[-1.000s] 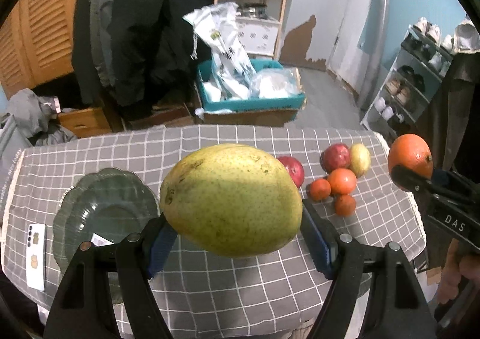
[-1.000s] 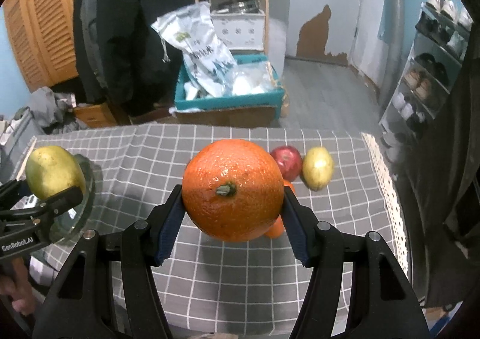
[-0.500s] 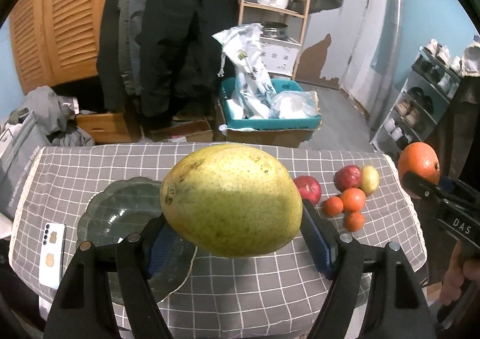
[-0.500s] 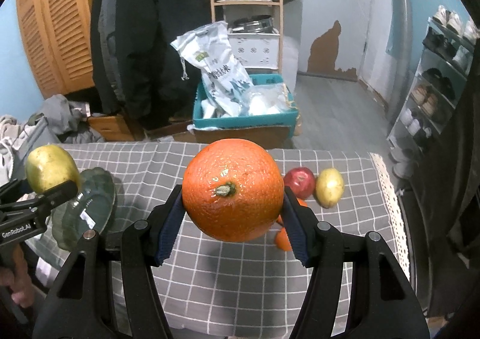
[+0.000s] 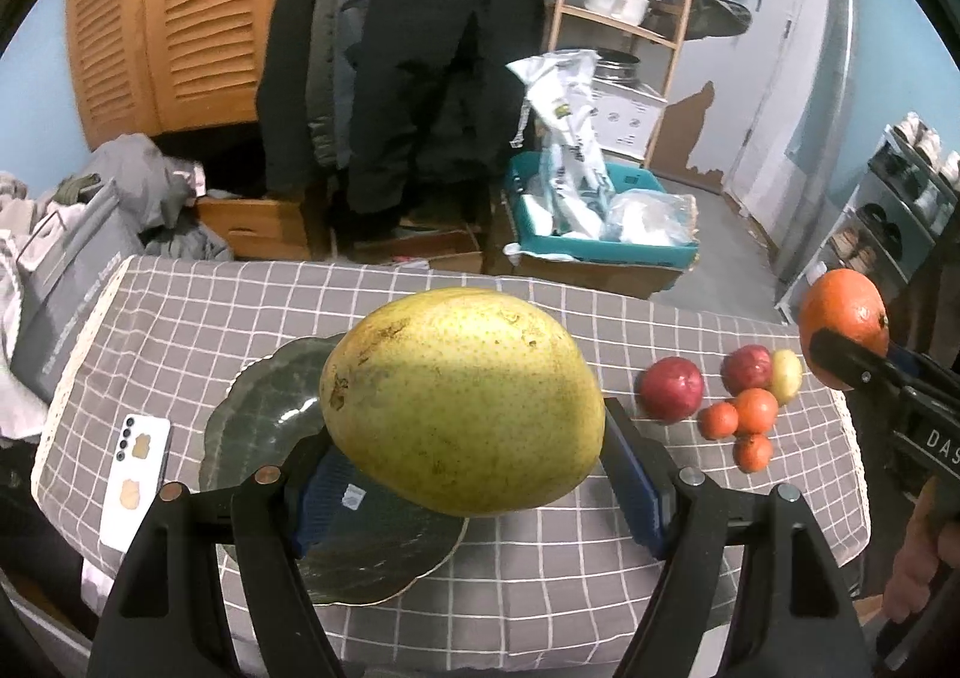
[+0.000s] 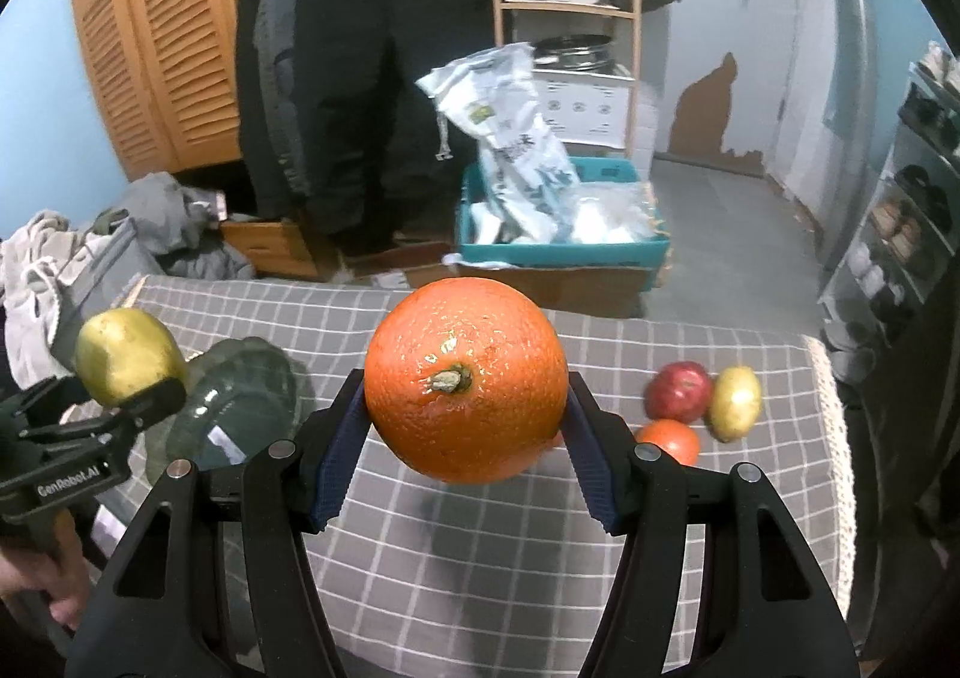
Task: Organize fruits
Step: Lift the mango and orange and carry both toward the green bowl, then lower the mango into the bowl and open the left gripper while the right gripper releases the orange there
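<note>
The left gripper [image 5: 465, 474] is clamped on a yellow-green mango [image 5: 462, 399] at frame centre, above the dark green plate [image 5: 264, 408] at lower left. The right gripper [image 6: 465, 459] grips a large orange [image 6: 467, 378] at centre frame. The remaining fruit [image 5: 735, 399], apparently plums and small oranges, lies at right on the checked tablecloth [image 5: 540, 558].

We see a dim indoor room, both views bent by fisheye and vignetted black at the corners. A soft highlight sits on the orange [image 6: 465, 378] and a bright band crosses the pear [image 5: 462, 399]. The right wrist view looks slightly blurred; shadows under the fruit are soft.
</note>
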